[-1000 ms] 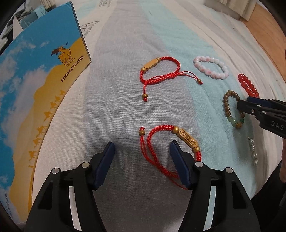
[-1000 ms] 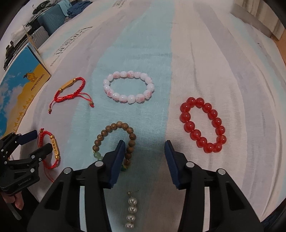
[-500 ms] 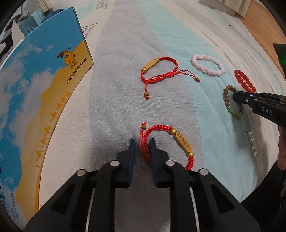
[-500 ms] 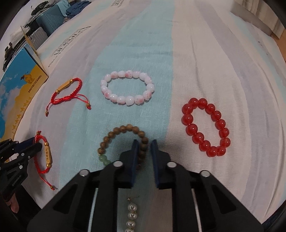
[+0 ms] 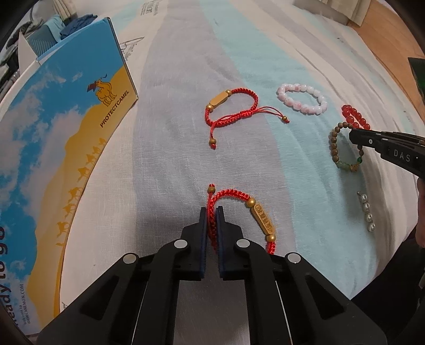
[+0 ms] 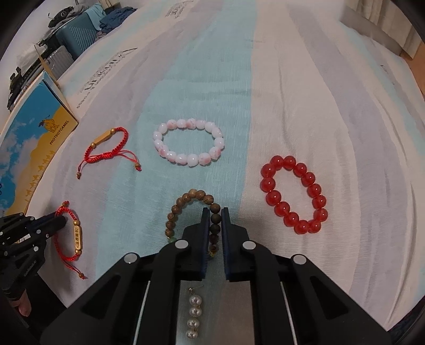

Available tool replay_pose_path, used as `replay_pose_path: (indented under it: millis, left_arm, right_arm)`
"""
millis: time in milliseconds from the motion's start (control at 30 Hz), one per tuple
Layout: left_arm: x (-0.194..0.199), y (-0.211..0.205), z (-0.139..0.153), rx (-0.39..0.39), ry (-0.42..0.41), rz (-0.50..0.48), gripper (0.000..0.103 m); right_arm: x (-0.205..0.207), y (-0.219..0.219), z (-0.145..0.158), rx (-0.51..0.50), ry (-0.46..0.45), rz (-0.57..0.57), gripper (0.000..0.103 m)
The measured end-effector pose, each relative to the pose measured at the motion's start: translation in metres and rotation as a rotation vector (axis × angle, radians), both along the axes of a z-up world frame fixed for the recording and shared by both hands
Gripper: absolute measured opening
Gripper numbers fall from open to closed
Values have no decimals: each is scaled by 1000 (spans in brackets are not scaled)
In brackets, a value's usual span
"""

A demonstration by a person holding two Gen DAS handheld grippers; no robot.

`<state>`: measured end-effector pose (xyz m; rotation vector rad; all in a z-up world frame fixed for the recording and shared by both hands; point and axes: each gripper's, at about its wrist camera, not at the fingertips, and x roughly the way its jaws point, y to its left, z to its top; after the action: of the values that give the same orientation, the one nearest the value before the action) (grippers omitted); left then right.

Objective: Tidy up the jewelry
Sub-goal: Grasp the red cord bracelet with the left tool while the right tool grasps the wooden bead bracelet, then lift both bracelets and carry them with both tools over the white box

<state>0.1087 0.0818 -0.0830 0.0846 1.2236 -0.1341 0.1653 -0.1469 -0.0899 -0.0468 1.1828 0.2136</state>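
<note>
My left gripper (image 5: 211, 212) is shut on the cord of a red braided bracelet with a gold engraved bar (image 5: 261, 219), which lies on the striped bed cover; it also shows in the right wrist view (image 6: 77, 236). My right gripper (image 6: 214, 212) is shut on the brown wooden bead bracelet (image 6: 186, 204), seen too in the left wrist view (image 5: 335, 143). A second red cord bracelet (image 5: 231, 106), a pink-white bead bracelet (image 6: 188, 142), a red bead bracelet (image 6: 292, 193) and a pearl earring (image 6: 194, 315) lie around.
A blue and yellow PROTECTCAMEL box (image 5: 61, 148) lies at the left. Suitcases and clothes (image 6: 79, 29) stand beyond the bed's far left edge. Wooden floor (image 5: 385, 24) shows past the right edge.
Both grippers went from wide open to shut: the left closed on the red cord bracelet, the right on the brown bead bracelet. Both moved slightly forward.
</note>
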Motion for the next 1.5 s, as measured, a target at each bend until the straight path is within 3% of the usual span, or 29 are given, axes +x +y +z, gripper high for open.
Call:
replay_pose_path:
  millis: [800, 1500]
  left_arm:
    - [-11, -17, 39, 14, -65, -2, 5]
    - [-12, -6, 77, 33, -126, 38, 5]
  right_arm:
    - [-12, 0, 35, -9, -58, 9, 8]
    - [-23, 10, 75, -34, -120, 20, 8]
